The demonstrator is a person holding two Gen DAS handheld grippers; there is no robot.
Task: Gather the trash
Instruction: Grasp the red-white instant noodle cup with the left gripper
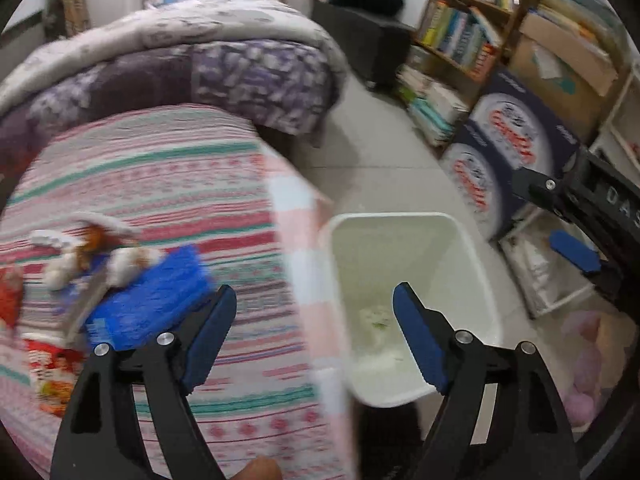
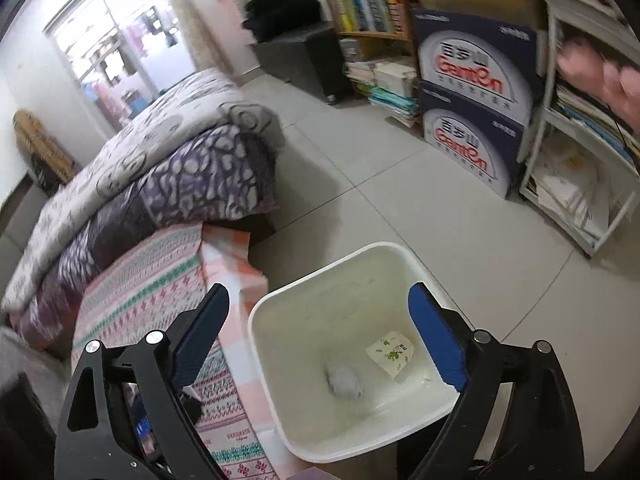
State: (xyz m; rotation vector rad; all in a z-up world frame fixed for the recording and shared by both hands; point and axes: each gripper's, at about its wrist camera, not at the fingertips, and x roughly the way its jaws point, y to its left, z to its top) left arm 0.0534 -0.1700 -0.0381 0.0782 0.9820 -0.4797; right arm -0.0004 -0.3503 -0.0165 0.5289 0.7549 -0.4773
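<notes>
A white bin [image 2: 320, 258] stands on the floor against the bed's edge. At its bottom lie a crumpled grey tissue [image 2: 344, 382] and a paper scrap [image 2: 390, 354] with green print. My right gripper [image 2: 319, 291] hangs open over the bin mouth with nothing between its fingers. My left gripper [image 1: 314, 292] is open too, straddling the bed edge and the bin [image 1: 412, 220], and holds nothing. On the striped bed sheet [image 1: 160, 184] lie a blue packet [image 1: 152, 296], a white and brown crumpled heap [image 1: 92, 252] and a red wrapper [image 1: 52, 368], all blurred.
Folded purple and grey quilts [image 2: 160, 168] sit further up the bed. Stacked blue boxes [image 2: 472, 120], a bookshelf [image 2: 368, 4] and a white shelf unit [image 2: 576, 184] line the far side of the tiled floor. A pink bag [image 1: 584, 368] lies right of the bin.
</notes>
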